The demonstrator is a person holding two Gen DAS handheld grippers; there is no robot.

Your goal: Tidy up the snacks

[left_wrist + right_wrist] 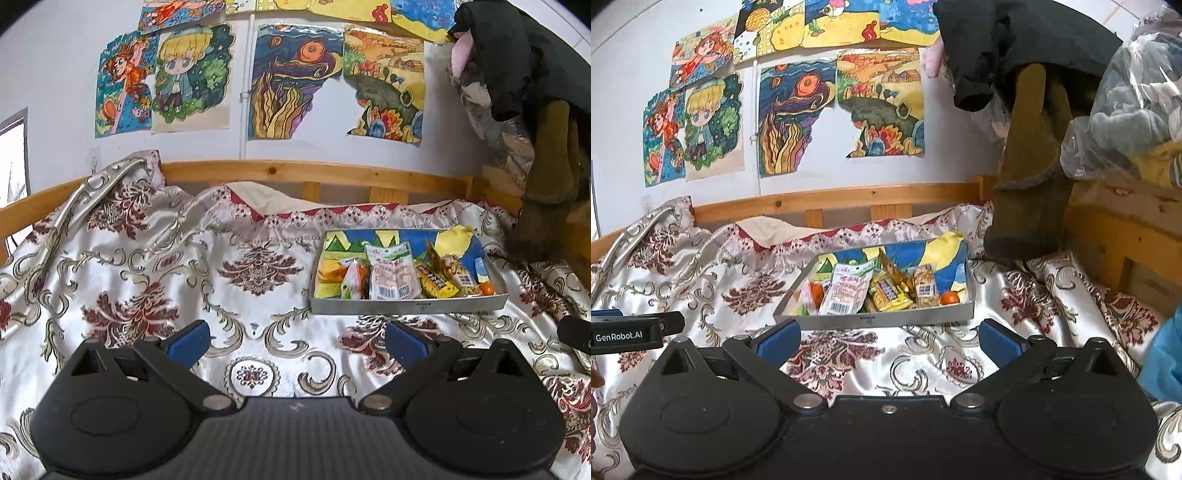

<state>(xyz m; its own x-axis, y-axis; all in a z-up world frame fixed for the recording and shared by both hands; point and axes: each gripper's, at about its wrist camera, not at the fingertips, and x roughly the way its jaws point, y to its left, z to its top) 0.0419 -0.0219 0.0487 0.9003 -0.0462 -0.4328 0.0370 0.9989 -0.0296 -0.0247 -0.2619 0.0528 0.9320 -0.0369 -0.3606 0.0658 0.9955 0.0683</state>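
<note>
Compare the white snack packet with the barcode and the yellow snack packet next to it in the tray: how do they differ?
The white packet is pale with pinkish contents showing, red lettering, a green top and a barcode at its near end; the yellow packet is bright yellow with a dark label. The white packet looks longer, while the yellow packet looks shorter. Both lie in the tray, side by side, neither held by a gripper.

A bed (258, 173) with a wooden frame is carrying a patterned cover and a shallow box of snacks.

A shiny white bedspread (147, 266) with dark red flowers and scrolls is lying wrinkled across the bed. A low grey box (406, 305) is sitting directly on it, toward the right side, and is holding packaged snacks (391, 275) and a small orange fruit (486, 288). Brown clothing (1030, 206) is hanging down onto the bedspread just behind the box.
</note>
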